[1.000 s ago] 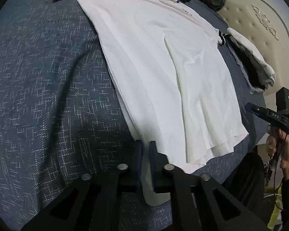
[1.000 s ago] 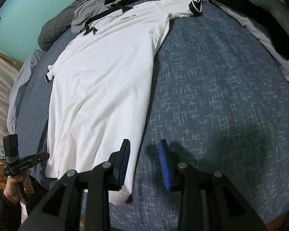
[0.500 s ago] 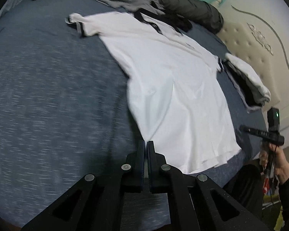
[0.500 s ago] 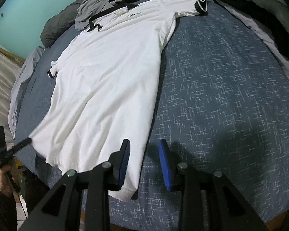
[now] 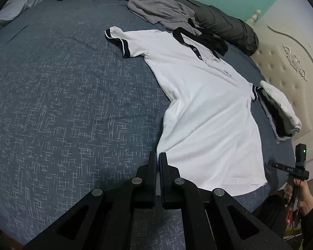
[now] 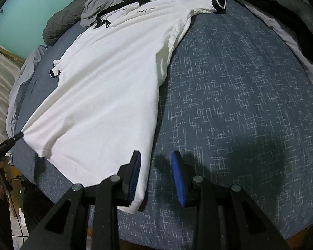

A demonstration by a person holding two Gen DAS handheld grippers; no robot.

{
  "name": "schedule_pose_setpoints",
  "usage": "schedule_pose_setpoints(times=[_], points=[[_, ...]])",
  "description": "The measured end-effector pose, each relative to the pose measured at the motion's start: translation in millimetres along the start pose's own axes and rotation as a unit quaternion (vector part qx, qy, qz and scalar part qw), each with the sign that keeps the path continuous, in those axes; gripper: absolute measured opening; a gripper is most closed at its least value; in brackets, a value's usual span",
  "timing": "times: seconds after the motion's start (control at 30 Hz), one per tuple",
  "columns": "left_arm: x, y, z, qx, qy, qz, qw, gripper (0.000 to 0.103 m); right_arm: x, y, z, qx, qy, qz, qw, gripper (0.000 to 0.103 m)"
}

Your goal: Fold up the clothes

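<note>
A: How far along was it?

B: On the bed (image 5: 62,104), the white polo shirt (image 5: 208,114) lay spread flat, unfolded; folded garments (image 5: 281,112) sat beside it.

A: The tools?

B: Left gripper (image 5: 157,158) pinched the hem corner; right gripper (image 6: 156,166) gaped wide, fingers empty.

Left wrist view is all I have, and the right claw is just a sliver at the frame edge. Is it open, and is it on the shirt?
Observer: The right claw is open. The white polo shirt has its side edge just inside the gap, ungripped.
Operator: What is under the rest of the gap?
Observer: Only the blue bedspread.
Operator: How does my left claw's grip look from that side?
Observer: The left claw has the hem corner drawn out to a point, with creases fanning from it.
</note>
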State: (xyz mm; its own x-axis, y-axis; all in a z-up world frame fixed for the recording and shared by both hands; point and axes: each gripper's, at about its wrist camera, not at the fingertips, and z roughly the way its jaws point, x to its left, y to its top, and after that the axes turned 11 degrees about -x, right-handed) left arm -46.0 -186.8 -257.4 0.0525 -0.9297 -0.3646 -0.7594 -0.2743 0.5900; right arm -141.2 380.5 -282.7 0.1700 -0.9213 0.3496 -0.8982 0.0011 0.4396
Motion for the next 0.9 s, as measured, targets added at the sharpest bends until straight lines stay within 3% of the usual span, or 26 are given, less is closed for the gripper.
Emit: schedule_pose_setpoints(times=[0.27,0.53,0.73,0.9], points=[[-1.3,15.5,-3.6,-0.015,0.003,0.002,0.9999,0.002,19.1,-12.3,19.9,0.024,0.022,-0.007,0.999,0.03],[3.8,36.6,-8.6,-0.033,0.009,-0.01,0.9994,0.002,44.4,-11.9,26.9,0.017,0.078,-0.006,0.997,0.03],[3.9,37.2,-6.6,-0.031,0.009,-0.005,0.9995,0.002,11.1,-9.3,5.8,-0.013,0.021,0.044,0.999,0.03],[4.7,35.0,-4.2,-0.029,0.008,-0.002,0.9996,0.002,-3.5,-18.9,2.2,0.005,-0.012,0.037,0.999,0.03]])
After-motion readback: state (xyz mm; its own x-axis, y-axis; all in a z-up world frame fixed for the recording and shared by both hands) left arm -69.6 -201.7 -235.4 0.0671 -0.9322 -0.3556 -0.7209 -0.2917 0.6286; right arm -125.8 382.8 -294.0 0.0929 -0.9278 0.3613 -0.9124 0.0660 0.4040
